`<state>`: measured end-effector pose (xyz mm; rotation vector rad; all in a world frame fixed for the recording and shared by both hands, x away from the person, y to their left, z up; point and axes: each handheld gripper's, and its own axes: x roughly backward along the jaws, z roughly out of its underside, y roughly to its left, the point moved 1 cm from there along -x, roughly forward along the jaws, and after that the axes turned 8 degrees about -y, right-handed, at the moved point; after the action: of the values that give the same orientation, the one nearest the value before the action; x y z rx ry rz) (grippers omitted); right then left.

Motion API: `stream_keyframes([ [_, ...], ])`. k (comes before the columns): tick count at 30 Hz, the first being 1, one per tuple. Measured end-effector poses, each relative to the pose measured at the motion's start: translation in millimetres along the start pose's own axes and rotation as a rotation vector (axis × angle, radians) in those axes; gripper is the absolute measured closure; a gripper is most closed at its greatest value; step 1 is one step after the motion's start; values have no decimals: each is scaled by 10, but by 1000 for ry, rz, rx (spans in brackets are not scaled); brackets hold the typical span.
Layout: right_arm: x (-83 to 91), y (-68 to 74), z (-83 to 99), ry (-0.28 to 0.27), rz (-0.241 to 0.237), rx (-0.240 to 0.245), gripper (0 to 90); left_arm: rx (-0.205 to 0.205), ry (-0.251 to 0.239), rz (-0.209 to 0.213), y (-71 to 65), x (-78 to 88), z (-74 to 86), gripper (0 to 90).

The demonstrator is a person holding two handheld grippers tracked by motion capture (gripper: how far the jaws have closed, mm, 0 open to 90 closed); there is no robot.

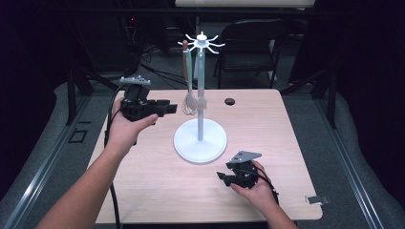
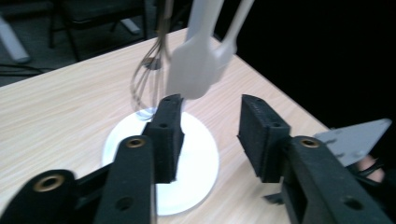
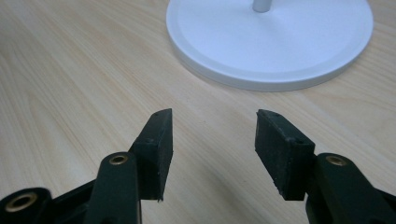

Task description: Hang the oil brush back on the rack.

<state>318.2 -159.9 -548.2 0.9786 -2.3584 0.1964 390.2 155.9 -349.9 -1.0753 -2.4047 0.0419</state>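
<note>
Stand point(image 1: 200, 138), white with round disc base and slim pole on pale woodgrain tabletop point(image 1: 157, 186), carries wire whisk point(image 1: 189, 102) and white spatula point(image 2: 196, 70); left tool point(image 1: 165, 109) raised beside whisk, right tool point(image 1: 225, 177) low near base, both open, empty.

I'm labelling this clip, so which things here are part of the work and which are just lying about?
Likely in use:
left gripper
whisk
spatula
white stand
right gripper

Lying about:
metal clip
chair
</note>
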Motion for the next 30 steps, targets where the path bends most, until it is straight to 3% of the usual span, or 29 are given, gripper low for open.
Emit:
stream_keyframes([
  [6,62,-81,-11,-23,20,-19,464,-14,-13,-41,77,103,334,521],
  [12,109,-124,-21,-36,33,-32,463,25,-20,-61,152,201,768,469],
  [16,126,-143,-23,-36,36,-30,460,30,-7,-84,183,217,1074,444],
  [20,130,-149,-21,-44,39,-36,457,42,23,-100,202,172,1374,434],
  [22,130,-154,-21,-47,37,-36,456,31,58,-85,202,104,1570,434],
  [26,123,-160,-12,-41,41,-31,455,60,79,-84,192,-12,1852,427],
  [30,119,-155,-5,-31,36,-25,454,13,119,-118,214,-116,2050,419],
])
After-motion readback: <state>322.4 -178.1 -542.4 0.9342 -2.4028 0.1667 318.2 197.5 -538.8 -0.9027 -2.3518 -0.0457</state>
